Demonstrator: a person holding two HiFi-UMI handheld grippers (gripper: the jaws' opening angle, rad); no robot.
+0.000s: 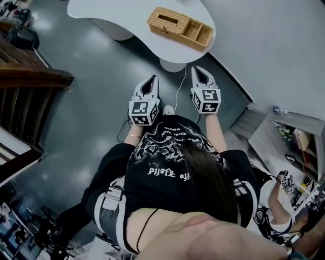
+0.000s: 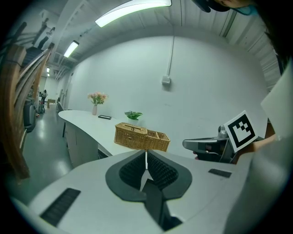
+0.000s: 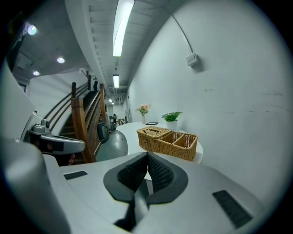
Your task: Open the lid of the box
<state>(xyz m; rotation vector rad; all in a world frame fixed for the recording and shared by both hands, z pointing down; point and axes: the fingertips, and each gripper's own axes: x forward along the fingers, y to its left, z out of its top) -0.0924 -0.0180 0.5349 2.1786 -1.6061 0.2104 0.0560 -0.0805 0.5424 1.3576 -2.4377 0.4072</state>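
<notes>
A wicker box (image 1: 180,27) rests near the end of a white curved counter (image 1: 111,12); its lidded half (image 1: 168,21) is closed and two open compartments sit beside it. The same box shows ahead in the left gripper view (image 2: 141,136) and the right gripper view (image 3: 167,142). My left gripper (image 1: 152,77) and right gripper (image 1: 196,68) are held side by side in the air, short of the counter, both shut and holding nothing. In the left gripper view the jaws (image 2: 146,153) meet; in the right gripper view the jaws (image 3: 148,155) meet too.
A wooden staircase (image 1: 25,81) stands to the left over the grey floor. A white wall runs along the right, with shelving (image 1: 297,142) at its foot. A vase of flowers (image 2: 95,101) and a potted plant (image 2: 133,115) stand further along the counter.
</notes>
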